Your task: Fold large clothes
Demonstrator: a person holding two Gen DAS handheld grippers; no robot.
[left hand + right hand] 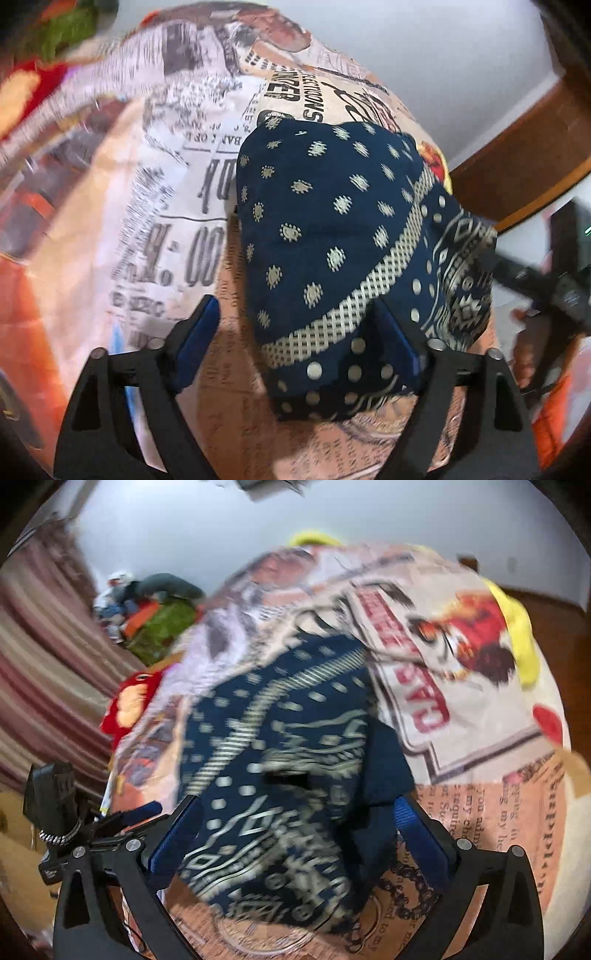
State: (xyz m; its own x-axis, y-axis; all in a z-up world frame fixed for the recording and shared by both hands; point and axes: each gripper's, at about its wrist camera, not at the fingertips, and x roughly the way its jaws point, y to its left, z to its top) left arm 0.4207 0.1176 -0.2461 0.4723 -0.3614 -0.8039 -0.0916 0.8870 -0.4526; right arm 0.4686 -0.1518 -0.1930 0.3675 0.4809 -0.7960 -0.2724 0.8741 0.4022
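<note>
Over the newspaper-print bedsheet [177, 206], both hand-held grippers, left [295, 339] and right [295, 834], gaped wide around the navy patterned garment [332, 229], apparently touching without pinching it.

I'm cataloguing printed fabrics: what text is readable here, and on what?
"ELECTIONS": newspaper-print sheet, seen upside down, above the navy patterned garment.
"00": large numerals on the same sheet.
"you adm": its peach section, right wrist view.
Red stamped lettering: too blurred.
Fine columns: too small.
Garment: no text.
</note>
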